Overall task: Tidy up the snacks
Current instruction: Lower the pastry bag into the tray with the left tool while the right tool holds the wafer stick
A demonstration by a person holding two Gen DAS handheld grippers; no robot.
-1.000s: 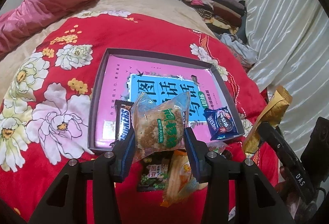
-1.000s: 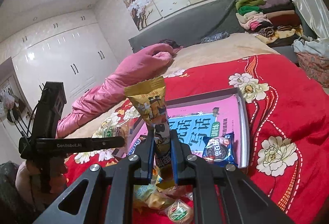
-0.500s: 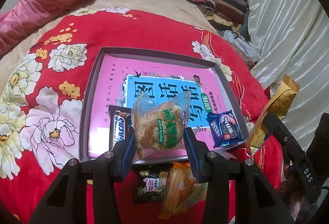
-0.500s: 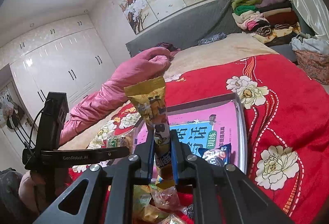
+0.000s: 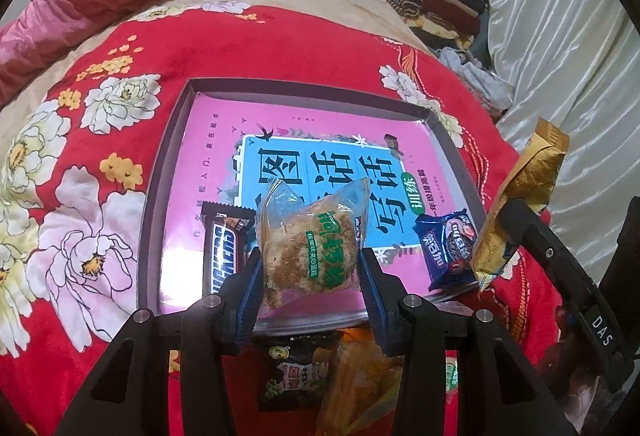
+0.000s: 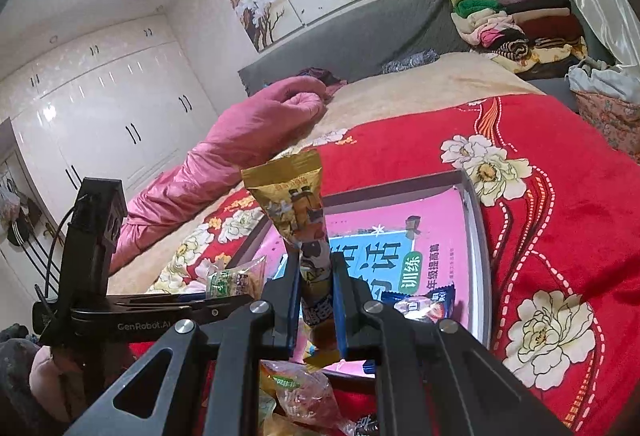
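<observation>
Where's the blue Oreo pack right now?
The blue Oreo pack lies in the tray, at its near right corner in the left wrist view, just left of the gold packet clamped in the right gripper.

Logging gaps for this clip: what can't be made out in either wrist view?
- Left wrist view: loose snack pile on the red blanket, mostly hidden behind the left gripper.
- Right wrist view: blue cookie packet in the tray, partly covered by the right gripper.
- Right wrist view: gold packet, lower end hidden between the jaws.
</observation>
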